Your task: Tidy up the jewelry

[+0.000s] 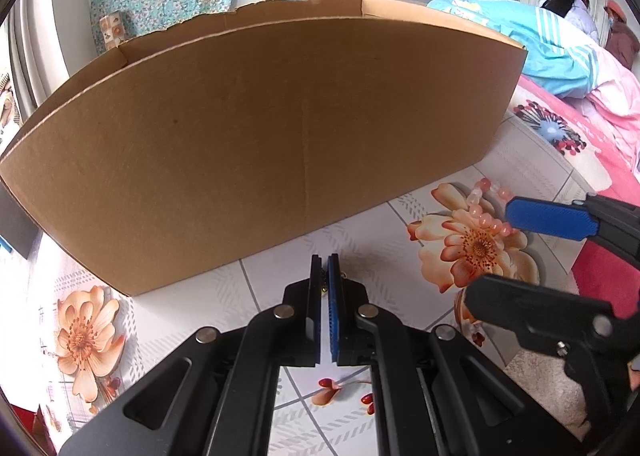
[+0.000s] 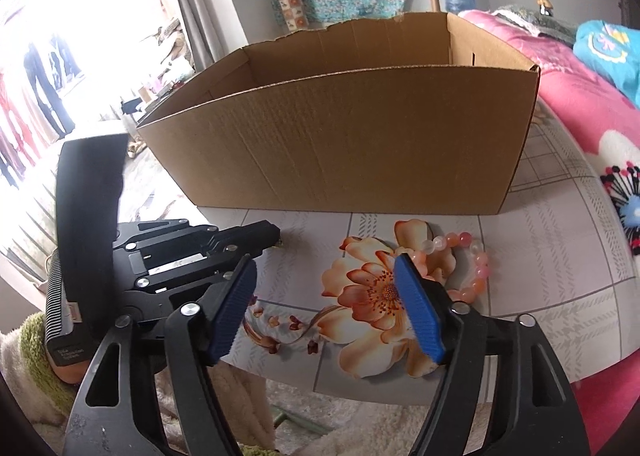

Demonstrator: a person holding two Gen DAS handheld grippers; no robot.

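A bracelet of pink and white beads [image 2: 478, 256] lies on the flowered tabletop, seen also in the left wrist view as a bracelet [image 1: 486, 222]. My right gripper [image 2: 325, 262] stands open over the printed flower. Its right-hand finger [image 2: 416, 304] hides part of the bead loop, and the rest lies outside the jaws. My left gripper [image 1: 325, 260] is shut, with a small dark and gold piece [image 1: 323, 288] showing between its pads. From the right wrist, the left gripper [image 2: 278, 238] lies low on the table at the left. An open cardboard box [image 1: 260, 136] stands just behind both.
The cardboard box [image 2: 360, 144] fills the far side of the flowered table [image 2: 560, 236]. A pink bed [image 1: 600, 144] with a blue quilt borders the right side, where a person lies. The table's front edge drops to a fluffy rug [image 2: 360, 416].
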